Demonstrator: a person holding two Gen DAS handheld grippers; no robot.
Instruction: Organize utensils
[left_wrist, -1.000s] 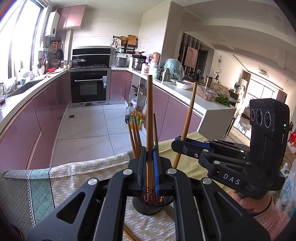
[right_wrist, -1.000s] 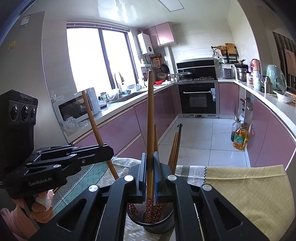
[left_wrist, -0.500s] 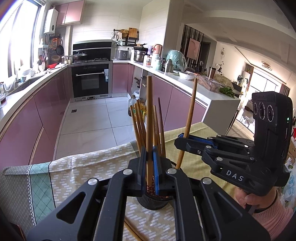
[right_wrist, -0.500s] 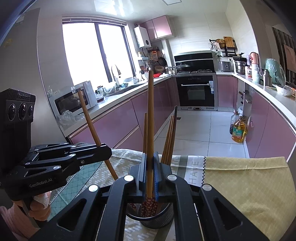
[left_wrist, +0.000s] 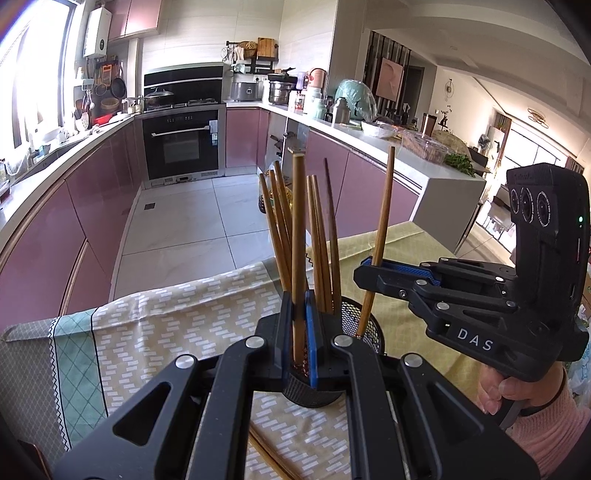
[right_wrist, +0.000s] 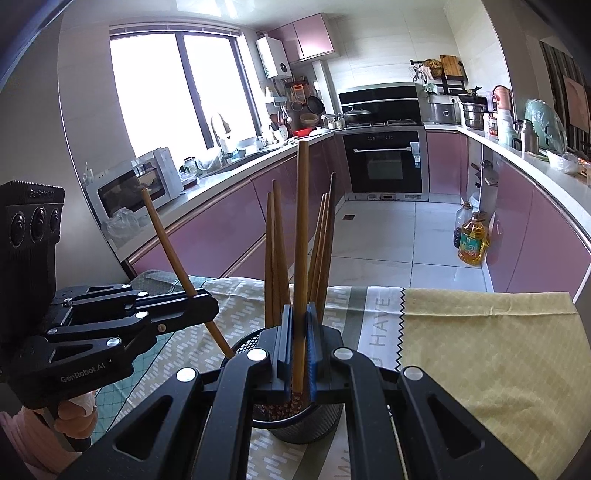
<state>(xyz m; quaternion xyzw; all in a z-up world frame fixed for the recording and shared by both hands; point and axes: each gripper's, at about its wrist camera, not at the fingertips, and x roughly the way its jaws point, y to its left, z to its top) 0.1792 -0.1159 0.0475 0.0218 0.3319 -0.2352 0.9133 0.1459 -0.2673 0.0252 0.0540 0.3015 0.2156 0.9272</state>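
Both claws have dropped closer to the black mesh holder (left_wrist: 364, 325) since a second ago, so more of the parked chopsticks (left_wrist: 317, 243) now pokes up in front of the lenses. The left claw (left_wrist: 300, 332) is clamped tight on one chopstick (left_wrist: 297, 236) and the right claw (right_wrist: 298, 339) on another chopstick (right_wrist: 302, 236), both tips already down inside the cup on the cloth-covered surface (left_wrist: 177, 317). My worry is the two sticks going in together: either could jam against the standing bunch or nudge the light holder over, and one loose chopstick (left_wrist: 269, 458) is left on the cloth.
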